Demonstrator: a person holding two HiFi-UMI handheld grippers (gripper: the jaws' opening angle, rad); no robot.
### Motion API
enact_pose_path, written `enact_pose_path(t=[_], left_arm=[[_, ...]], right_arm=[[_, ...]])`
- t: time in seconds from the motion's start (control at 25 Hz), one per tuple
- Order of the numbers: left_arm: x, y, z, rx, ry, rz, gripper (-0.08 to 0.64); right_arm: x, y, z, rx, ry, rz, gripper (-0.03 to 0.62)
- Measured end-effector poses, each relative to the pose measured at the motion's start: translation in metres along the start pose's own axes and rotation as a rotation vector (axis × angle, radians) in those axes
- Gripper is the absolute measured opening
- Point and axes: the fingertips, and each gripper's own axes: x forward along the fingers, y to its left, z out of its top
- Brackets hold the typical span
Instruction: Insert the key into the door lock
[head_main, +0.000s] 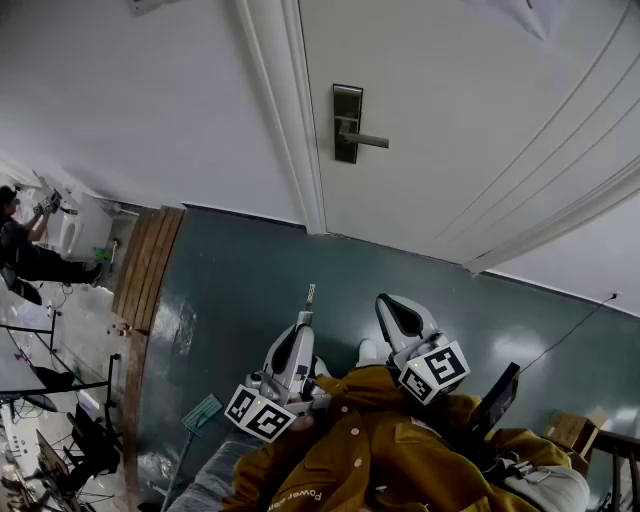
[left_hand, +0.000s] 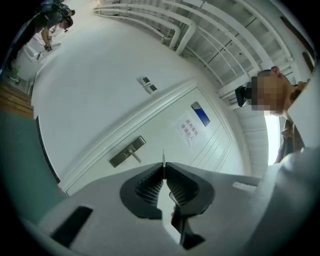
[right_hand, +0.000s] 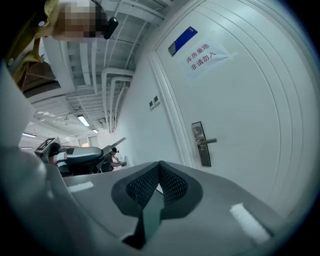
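A white door (head_main: 470, 110) fills the upper part of the head view, closed in its frame, above a dark green floor (head_main: 270, 290). At the bottom, a person's ochre jacket (head_main: 350, 455) shows below both tools. The left tongs (head_main: 304, 322) point up toward the door, and their jaws are pressed together on a thin key (head_main: 311, 295) whose blade sticks out past the tips. The left gripper view shows the same pinch, with the blade (left_hand: 163, 158) standing upright between the ribbed pads. The right tongs (head_main: 388, 305) lie just beside them, and in their own view the right tongs (right_hand: 159, 170) are closed pad against pad with nothing between. The door lock (head_main: 347, 122), a dark metal plate with a lever handle (head_main: 368, 141), sits near the door's left edge. The key is well apart from it, lower in the head view and not touching the door.
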Motion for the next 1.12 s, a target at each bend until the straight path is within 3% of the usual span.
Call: enact_pose_path(t=[0.4,0.72,1.12], left_arm=[[-0.011,0.002,-0.006,-0.039,0.009,0.007,0.021],[-0.009,-0.003,-0.008,-0.042,0.013,0.000,0.021],[0.021,-0.011,-0.017,-0.035,-0.028,0.043,0.021]], right_arm=[[-0.004,0.002,-0.006,-0.010,0.011,0.004,0.005],[-0.007,0.016,0.004,0.014,-0.028,0.093,0.017],[-0.013,-0.021,0.016,0.074,-0.023,0.147,0.014]])
